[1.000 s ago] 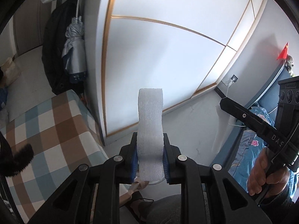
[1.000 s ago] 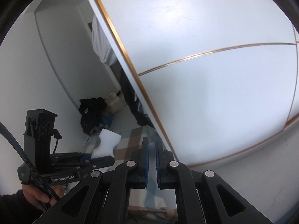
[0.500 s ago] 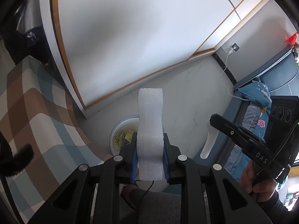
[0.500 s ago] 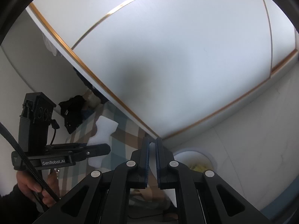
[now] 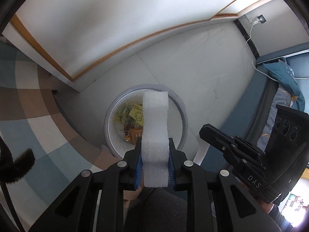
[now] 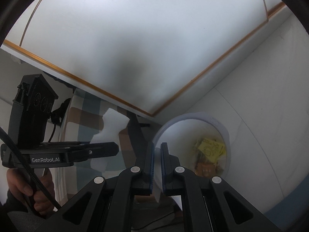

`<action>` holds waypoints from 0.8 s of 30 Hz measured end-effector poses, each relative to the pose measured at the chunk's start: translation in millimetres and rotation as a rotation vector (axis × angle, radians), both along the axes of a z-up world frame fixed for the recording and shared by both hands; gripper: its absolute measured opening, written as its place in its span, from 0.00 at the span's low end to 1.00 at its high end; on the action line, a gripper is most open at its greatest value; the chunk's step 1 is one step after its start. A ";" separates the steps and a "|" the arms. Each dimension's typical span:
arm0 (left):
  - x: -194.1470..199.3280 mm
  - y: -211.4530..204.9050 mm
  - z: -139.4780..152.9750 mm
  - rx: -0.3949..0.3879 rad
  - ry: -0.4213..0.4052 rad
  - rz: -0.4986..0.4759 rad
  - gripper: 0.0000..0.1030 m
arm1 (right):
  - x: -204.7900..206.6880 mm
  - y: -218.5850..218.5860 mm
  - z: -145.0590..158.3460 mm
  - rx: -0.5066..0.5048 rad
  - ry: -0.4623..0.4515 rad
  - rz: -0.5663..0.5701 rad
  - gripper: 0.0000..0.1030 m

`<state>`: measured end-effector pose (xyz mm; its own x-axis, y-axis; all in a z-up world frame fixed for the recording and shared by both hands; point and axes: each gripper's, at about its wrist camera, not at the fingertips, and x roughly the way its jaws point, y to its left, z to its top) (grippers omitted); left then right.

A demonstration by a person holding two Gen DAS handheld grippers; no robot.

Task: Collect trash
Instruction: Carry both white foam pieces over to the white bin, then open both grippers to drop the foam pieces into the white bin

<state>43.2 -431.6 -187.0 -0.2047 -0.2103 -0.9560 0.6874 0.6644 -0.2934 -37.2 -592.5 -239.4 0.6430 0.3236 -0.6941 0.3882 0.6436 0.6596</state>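
White tiled floor, one checked bedcover point(image 5: 29, 104) at left, wardrobe doors behind. One round white bin point(image 5: 184, 116) mid-floor, several yellow and orange wrappers point(image 5: 133, 121) inside. Left gripper point(image 5: 155, 166) clamped on one white foam strip point(image 5: 155, 127), hanging over the bin. Right gripper point(image 6: 157, 164) pinched shut, nothing visibly held, beside the bin.
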 end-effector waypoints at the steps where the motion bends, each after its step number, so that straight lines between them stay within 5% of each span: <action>1: -0.9 -3.6 -5.6 0.015 0.016 -0.007 0.17 | 2.0 0.1 -5.3 0.005 0.002 -0.006 0.05; 13: -14.3 -26.7 -49.8 0.165 0.113 -0.040 0.17 | 2.0 -7.5 -37.7 0.078 0.023 -0.085 0.06; 17: -15.1 -24.5 -51.1 0.188 0.088 -0.045 0.18 | -0.3 -7.1 -44.9 0.077 0.042 -0.089 0.06; 24: -6.0 -16.3 -44.3 0.194 0.059 0.009 0.50 | 8.3 -2.7 -55.1 0.093 0.047 -0.107 0.06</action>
<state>37.1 -448.0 -231.3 -0.2603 -0.0253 -0.9652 0.6670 0.7181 -0.1987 -28.9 -595.2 -294.5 0.6444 0.3197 -0.6946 0.4833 0.5337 0.6940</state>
